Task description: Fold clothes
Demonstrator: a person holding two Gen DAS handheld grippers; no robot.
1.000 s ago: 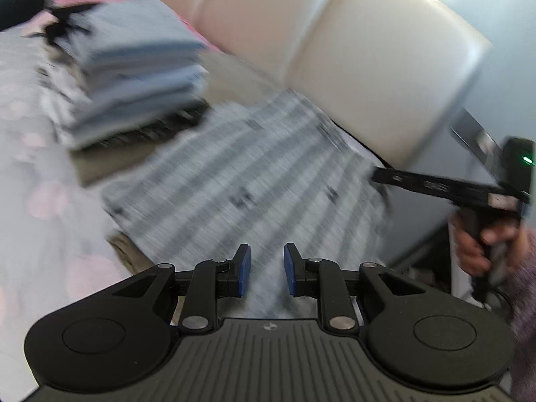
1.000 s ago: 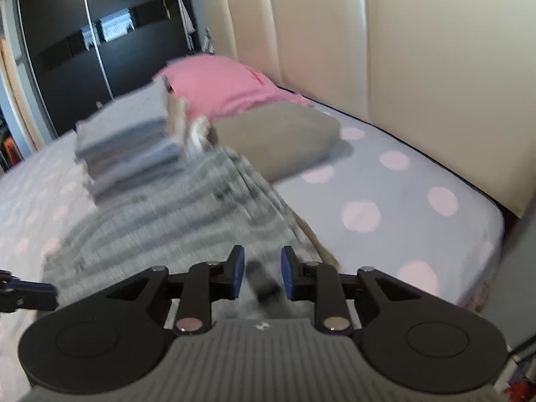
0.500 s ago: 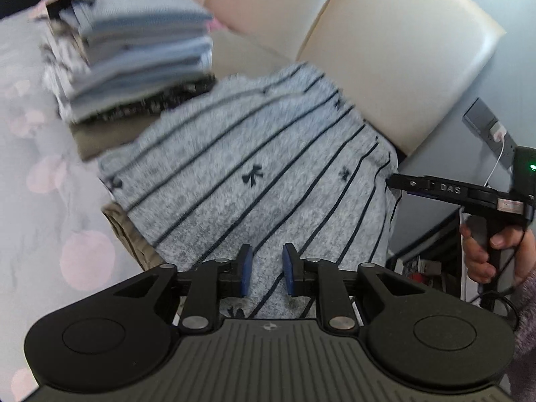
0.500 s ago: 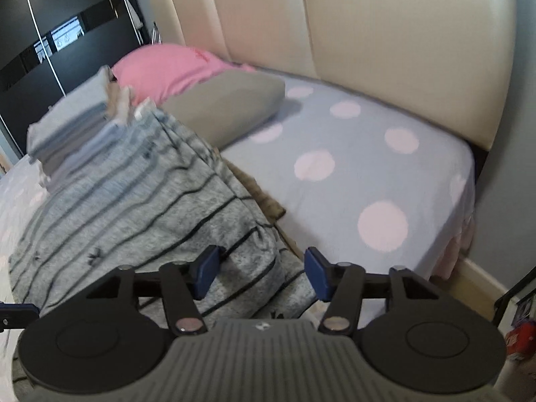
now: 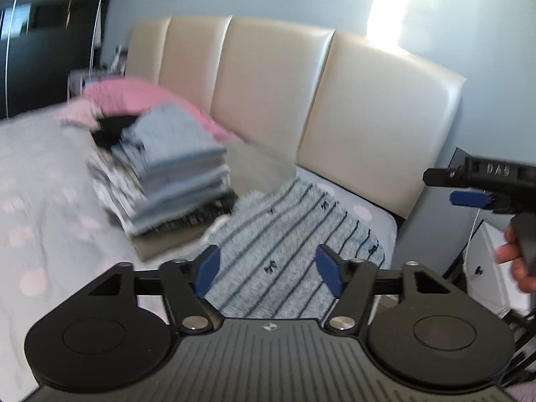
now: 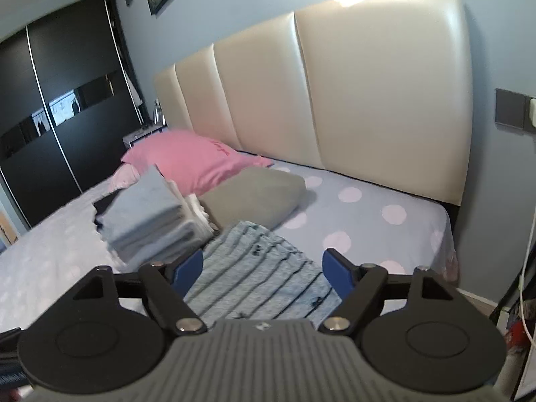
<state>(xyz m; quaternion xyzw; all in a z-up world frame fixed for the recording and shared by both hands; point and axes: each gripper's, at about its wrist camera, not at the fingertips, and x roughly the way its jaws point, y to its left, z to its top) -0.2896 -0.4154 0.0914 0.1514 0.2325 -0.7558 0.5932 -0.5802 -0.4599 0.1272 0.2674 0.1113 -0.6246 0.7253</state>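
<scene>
A grey striped top (image 5: 294, 241) (image 6: 261, 274) lies folded on the bed, next to a tall stack of folded clothes (image 5: 160, 174) (image 6: 150, 221). My left gripper (image 5: 268, 273) hovers open above the near part of the top, nothing between its blue pads. My right gripper (image 6: 263, 273) is also open and empty, raised over the top's near edge. In the left wrist view the right gripper's fingers (image 5: 469, 197) show at the far right, held by a hand (image 5: 516, 261).
A pink pillow (image 6: 191, 164) and a grey pillow (image 6: 258, 197) lie behind the stack, against the cream headboard (image 6: 368, 100). The polka-dot sheet (image 6: 368, 221) stretches right to the bed edge. A white bedside unit (image 5: 495, 268) and a cable (image 6: 526, 268) stand at the right.
Both grippers opened wide, let go of the striped top and lifted back from it. The top now lies folded smaller beside the stack.
</scene>
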